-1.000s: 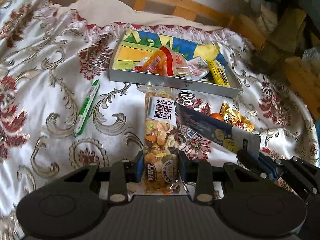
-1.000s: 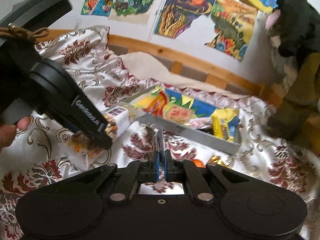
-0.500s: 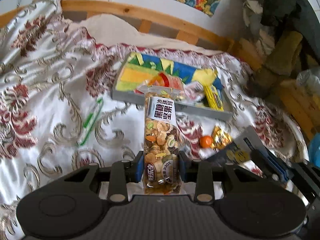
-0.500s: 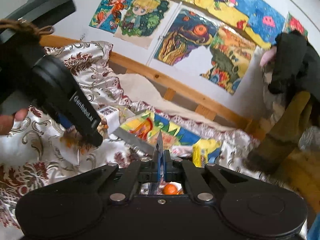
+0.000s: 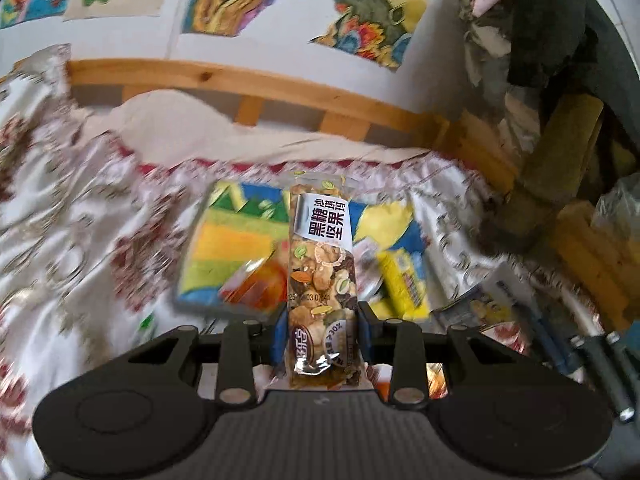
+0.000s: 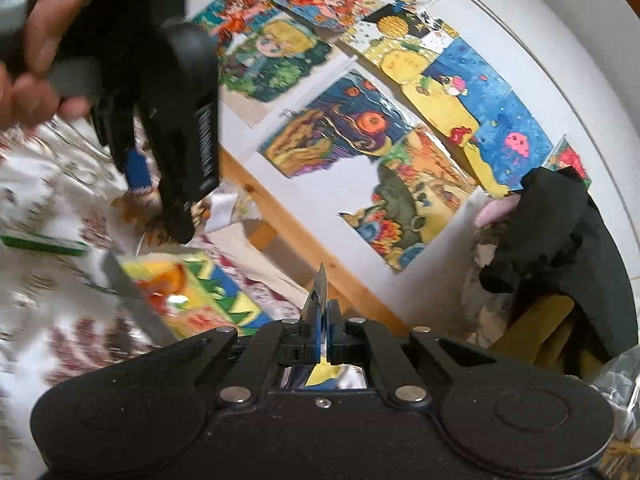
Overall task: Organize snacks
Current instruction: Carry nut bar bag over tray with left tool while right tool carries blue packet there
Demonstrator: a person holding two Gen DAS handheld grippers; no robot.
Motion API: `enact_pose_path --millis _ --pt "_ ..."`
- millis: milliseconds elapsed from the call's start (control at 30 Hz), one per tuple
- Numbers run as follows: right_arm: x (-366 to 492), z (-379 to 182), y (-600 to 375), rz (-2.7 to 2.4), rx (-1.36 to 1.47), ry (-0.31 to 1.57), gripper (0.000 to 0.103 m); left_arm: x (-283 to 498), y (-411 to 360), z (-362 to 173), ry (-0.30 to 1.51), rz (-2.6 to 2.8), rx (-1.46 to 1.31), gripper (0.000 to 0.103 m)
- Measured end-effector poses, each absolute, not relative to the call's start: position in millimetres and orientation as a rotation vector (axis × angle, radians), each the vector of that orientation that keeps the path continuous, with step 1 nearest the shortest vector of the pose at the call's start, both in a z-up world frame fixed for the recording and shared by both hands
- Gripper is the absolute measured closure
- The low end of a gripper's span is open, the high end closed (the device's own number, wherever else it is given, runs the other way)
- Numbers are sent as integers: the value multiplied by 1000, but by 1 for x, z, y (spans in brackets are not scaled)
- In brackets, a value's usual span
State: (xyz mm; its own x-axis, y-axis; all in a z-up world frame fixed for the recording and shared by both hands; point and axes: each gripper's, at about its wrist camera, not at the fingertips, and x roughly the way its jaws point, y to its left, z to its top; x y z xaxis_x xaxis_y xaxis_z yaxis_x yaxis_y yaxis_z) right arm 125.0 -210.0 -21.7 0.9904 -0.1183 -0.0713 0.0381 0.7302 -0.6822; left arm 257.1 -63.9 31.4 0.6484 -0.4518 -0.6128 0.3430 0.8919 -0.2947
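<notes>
My left gripper (image 5: 320, 332) is shut on a clear nut-bar packet (image 5: 320, 264) that stands up between its blue pads, above the near wall of a grey tray (image 5: 224, 240) with a colourful bottom. In the tray lie an orange packet (image 5: 256, 284) and a yellow snack (image 5: 400, 284). My right gripper (image 6: 325, 320) is shut on a thin blue packet (image 6: 316, 296), seen edge-on and held in the air. The left wrist view shows that blue packet (image 5: 480, 308) at the right. In the right wrist view the left gripper (image 6: 160, 208) hangs over the tray (image 6: 132, 300), with a hand (image 6: 36, 40) on its handle.
A patterned satin bedspread (image 5: 72, 240) covers the bed, and a green pen (image 6: 44, 244) lies on it left of the tray. A wooden rail (image 5: 248, 84) and a wall of paintings (image 6: 360, 120) stand behind. Dark clothes and a plush toy (image 5: 552, 40) pile up at the right.
Both grippers have risen off the bedspread with their packets. The nut bar now hangs over the tray. The right gripper has rolled, so its view tilts toward the wall.
</notes>
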Motion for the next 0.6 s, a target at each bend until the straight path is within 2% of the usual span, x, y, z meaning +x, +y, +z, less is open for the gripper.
enact_pose_path --millis 200,400,600 --pt "186 -32 -225 -153 -725 89 102 312 -101 32 727 -473 -106 65" --pt "228 -46 -227 -164 -740 27 102 365 -125 9 751 -437 -79 65" --pt "256 -58 -236 -125 -652 97 102 401 -137 -23 797 -388 -36 65"
